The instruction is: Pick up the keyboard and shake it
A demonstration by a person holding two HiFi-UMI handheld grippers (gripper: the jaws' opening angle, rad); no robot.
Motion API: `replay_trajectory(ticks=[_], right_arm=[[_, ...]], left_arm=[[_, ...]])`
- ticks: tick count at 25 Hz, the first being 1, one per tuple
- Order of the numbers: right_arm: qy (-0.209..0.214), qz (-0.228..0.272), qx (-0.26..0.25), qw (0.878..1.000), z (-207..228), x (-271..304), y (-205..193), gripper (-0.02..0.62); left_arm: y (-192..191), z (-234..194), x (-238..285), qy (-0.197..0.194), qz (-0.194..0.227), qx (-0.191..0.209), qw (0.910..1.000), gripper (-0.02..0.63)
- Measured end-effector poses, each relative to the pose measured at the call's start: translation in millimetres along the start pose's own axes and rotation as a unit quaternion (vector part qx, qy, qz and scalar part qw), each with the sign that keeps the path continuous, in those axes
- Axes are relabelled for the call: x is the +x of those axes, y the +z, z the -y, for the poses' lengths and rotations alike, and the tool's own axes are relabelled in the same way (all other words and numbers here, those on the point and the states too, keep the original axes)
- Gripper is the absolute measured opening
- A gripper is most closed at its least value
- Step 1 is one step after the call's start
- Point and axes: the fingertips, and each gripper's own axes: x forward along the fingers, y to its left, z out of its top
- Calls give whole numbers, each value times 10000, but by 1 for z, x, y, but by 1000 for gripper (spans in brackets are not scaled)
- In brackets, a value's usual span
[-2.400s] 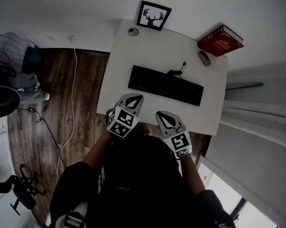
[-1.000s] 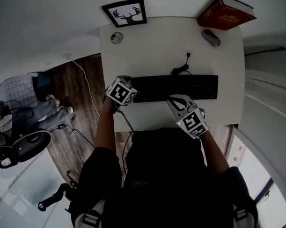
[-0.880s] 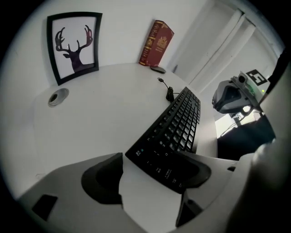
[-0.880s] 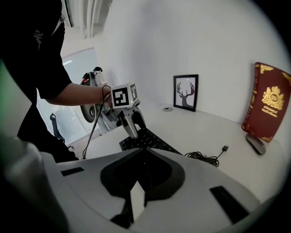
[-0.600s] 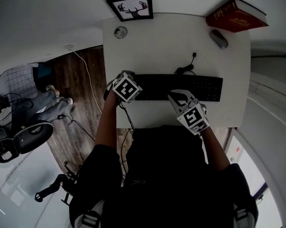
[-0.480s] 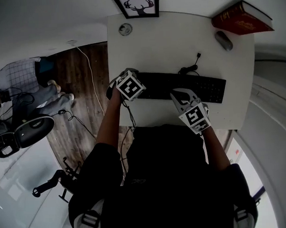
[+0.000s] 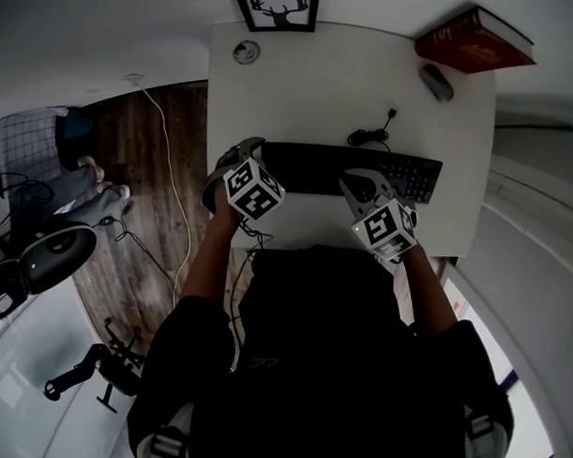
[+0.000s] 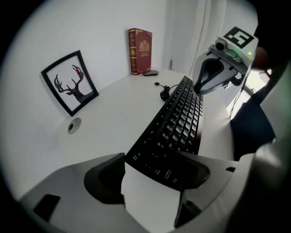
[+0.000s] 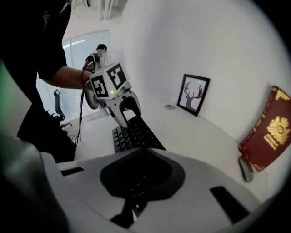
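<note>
Head view: the black keyboard point(image 7: 313, 171) lies on the white desk point(image 7: 300, 91). The left gripper point(image 8: 152, 169) straddles its left end, jaws just closing, not yet pinching. The right gripper point(image 9: 142, 152) is clenched by its near edge.

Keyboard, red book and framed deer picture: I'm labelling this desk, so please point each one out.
keyboard point(image 7: 313, 168), head view, middle of its key field.
red book point(image 7: 472, 38), head view, its red cover.
framed deer picture point(image 7: 279, 6), head view, the deer print.
</note>
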Motion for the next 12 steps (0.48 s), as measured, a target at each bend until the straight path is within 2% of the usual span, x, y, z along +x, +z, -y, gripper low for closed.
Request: replay_trajectory(ticks=[3, 5, 6, 8, 10, 12], right_arm=[[-179, -446, -574, 9972, 12, -19, -18, 23], [-279, -943, -1011, 9900, 29, -37, -41, 25], [-406, -1140, -1076, 9868, 43, -49, -53, 26], [-718, -1320, -700, 9862, 75, -74, -79, 50], [-888, -1285, 229, 9875, 100, -94, -107, 170], [-838, -1279, 1176, 9812, 111, -106, -138, 285]], left_arm=[[-3, 3, -11, 430, 126, 142, 9989, 319], [-7, 7, -16, 673, 152, 173, 9975, 319], [-8, 10, -18, 775, 169, 183, 9967, 319], [-11, 14, -22, 925, 225, 185, 9953, 318], [-13, 19, -24, 992, 293, 159, 9945, 318], [-14, 22, -25, 1017, 332, 145, 9942, 318]])
